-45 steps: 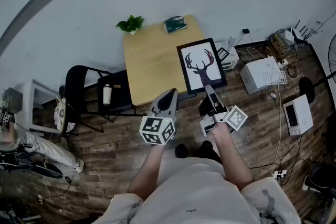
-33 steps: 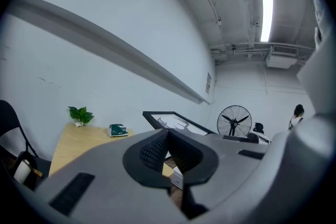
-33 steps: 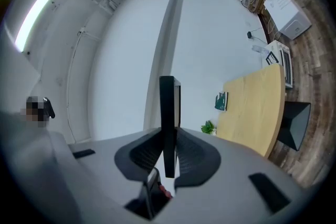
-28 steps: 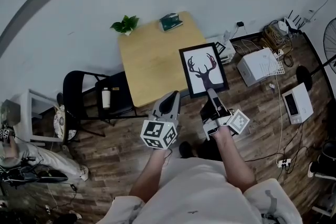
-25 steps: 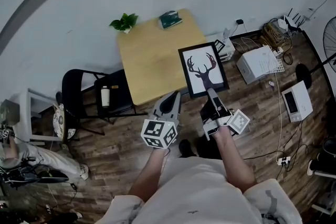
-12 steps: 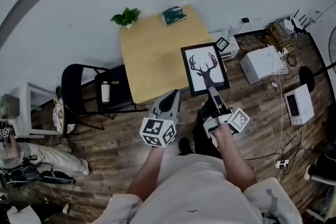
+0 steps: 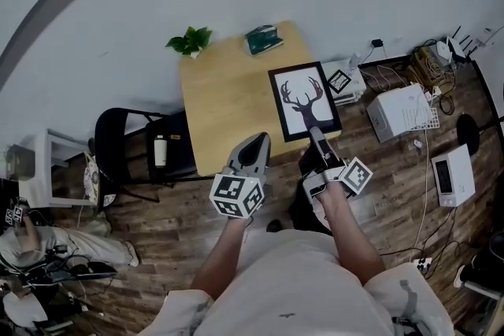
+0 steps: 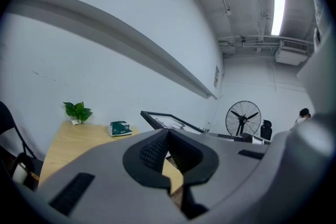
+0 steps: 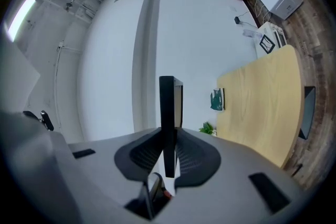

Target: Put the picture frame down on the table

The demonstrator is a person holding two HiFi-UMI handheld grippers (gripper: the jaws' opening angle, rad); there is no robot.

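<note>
A black picture frame (image 7: 304, 101) with a deer print hangs over the right edge of the light wooden table (image 7: 228, 98). My right gripper (image 7: 315, 135) is shut on the frame's near edge. In the right gripper view the frame (image 9: 168, 113) stands edge-on between the closed jaws. My left gripper (image 7: 253, 149) hovers at the table's near edge, shut and holding nothing. From the left gripper view the frame (image 8: 170, 120) shows tilted above the jaws (image 8: 167, 152).
A potted plant (image 7: 191, 40) and a green book (image 7: 263, 38) sit at the table's far edge. A black chair (image 7: 138, 149) with a bottle (image 7: 161, 151) stands to the left. White boxes (image 7: 404, 110), cables and a small marker card (image 7: 342, 81) lie on the floor to the right.
The frame, held by my right gripper, has shifted slightly left and farther over the table's right edge. The left gripper has stayed near the table's front edge.
</note>
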